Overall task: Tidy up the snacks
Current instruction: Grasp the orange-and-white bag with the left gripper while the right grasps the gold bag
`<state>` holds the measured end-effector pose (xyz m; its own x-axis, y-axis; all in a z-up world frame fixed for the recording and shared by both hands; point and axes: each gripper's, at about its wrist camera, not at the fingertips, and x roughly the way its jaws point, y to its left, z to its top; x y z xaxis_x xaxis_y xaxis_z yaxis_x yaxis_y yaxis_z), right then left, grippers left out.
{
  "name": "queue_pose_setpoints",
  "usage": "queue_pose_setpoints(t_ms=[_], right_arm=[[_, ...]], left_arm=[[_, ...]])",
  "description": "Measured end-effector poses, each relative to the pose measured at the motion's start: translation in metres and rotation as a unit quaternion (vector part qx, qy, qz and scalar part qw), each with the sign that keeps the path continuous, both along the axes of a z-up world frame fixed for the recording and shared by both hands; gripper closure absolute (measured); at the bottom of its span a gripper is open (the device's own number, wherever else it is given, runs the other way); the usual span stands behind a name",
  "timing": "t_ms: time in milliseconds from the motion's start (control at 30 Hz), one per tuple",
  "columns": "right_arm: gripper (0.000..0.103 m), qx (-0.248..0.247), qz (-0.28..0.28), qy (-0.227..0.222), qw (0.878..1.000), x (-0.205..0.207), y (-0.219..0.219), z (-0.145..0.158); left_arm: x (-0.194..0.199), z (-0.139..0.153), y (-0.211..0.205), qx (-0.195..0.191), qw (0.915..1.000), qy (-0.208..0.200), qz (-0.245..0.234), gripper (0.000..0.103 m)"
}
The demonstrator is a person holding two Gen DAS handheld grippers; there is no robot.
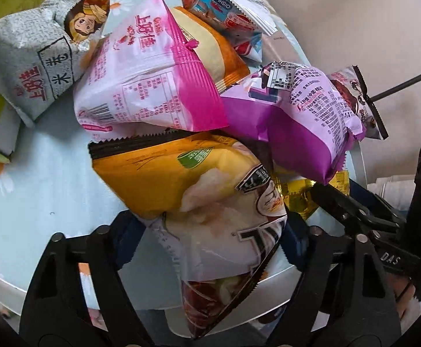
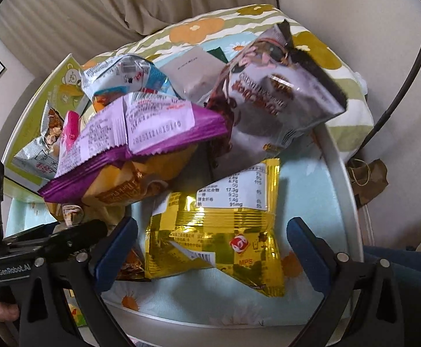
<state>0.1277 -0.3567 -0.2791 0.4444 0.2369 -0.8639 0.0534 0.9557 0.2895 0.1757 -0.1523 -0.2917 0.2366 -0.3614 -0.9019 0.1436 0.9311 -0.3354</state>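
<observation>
Nearest to us, the left gripper [image 1: 213, 231] has its blue pads on both sides of the orange-and-cream snack bag [image 1: 204, 199], w/ the bag pinched between them, so we judge it a grip on the bag's lower half. The bag lies at the near edge of the round counter [image 1: 36, 196], half over the rim, probably why it is taken first. The gripper points steeply down at it.

The right gripper [image 2: 211, 248] stands wide, its pads on either side of the yellow foil bag [image 2: 219, 231] but apart from it; nothing is held yet. It also tilts steeply down, close beside the left one.

Further back the snacks lie in a loose heap: purple bag [image 2: 141, 133] resting on the orange one, pink bag [image 1: 149, 78] & grey-white bag [image 1: 33, 69] beyond, blue bag [image 1: 219, 8] farthest. So sorting looks barely begun.
</observation>
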Motion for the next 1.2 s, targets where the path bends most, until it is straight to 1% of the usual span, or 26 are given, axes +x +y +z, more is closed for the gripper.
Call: queue_pose_setpoints(t_ms=[100, 200, 300, 433, 600, 667, 733, 767, 833, 933, 1200], right_arm=[[0.001, -0.014, 0.006, -0.004, 1.000, 0.002, 0.004, -0.002], [0.001, -0.027, 0.013, -0.005, 1.000, 0.005, 0.010, -0.005], [0.002, -0.041, 0.019, -0.005, 0.999, 0.006, 0.013, -0.008], [0.010, -0.058, 0.031, 0.002, 0.998, 0.006, 0.018, -0.015], [0.014, -0.066, 0.036, -0.003, 0.997, 0.004, 0.021, -0.015], [0.017, -0.065, 0.037, -0.003, 0.997, 0.004, 0.021, -0.016], [0.024, -0.065, 0.042, -0.004, 0.997, 0.003, 0.023, -0.014], [0.025, -0.068, 0.043, -0.004, 0.997, 0.002, 0.024, -0.013], [0.031, -0.076, 0.046, -0.004, 0.996, 0.002, 0.025, -0.012], [0.036, -0.075, 0.045, -0.006, 0.996, 0.000, 0.023, -0.007], [0.042, -0.084, 0.046, -0.018, 0.995, -0.010, 0.027, 0.010]], left_arm=[[-0.002, 0.001, 0.004, 0.009, 0.9999, -0.001, -0.007, 0.040], [-0.005, 0.001, 0.010, 0.010, 0.9999, -0.001, -0.009, 0.041], [-0.007, 0.002, 0.014, 0.019, 0.9997, -0.005, -0.012, 0.042], [-0.011, 0.006, 0.029, 0.027, 0.9995, -0.008, -0.015, 0.043], [-0.015, 0.010, 0.042, 0.034, 0.9993, -0.009, -0.015, 0.044], [-0.015, 0.012, 0.047, 0.034, 0.9993, -0.008, -0.014, 0.046], [-0.020, 0.016, 0.052, 0.036, 0.9992, -0.008, -0.014, 0.047], [-0.023, 0.017, 0.049, 0.037, 0.9992, -0.009, -0.014, 0.048], [-0.026, 0.020, 0.050, 0.037, 0.9991, -0.011, -0.015, 0.049], [-0.028, 0.022, 0.045, 0.039, 0.9990, -0.014, -0.015, 0.050], [-0.042, 0.043, 0.047, 0.038, 0.9988, -0.027, -0.011, 0.050]])
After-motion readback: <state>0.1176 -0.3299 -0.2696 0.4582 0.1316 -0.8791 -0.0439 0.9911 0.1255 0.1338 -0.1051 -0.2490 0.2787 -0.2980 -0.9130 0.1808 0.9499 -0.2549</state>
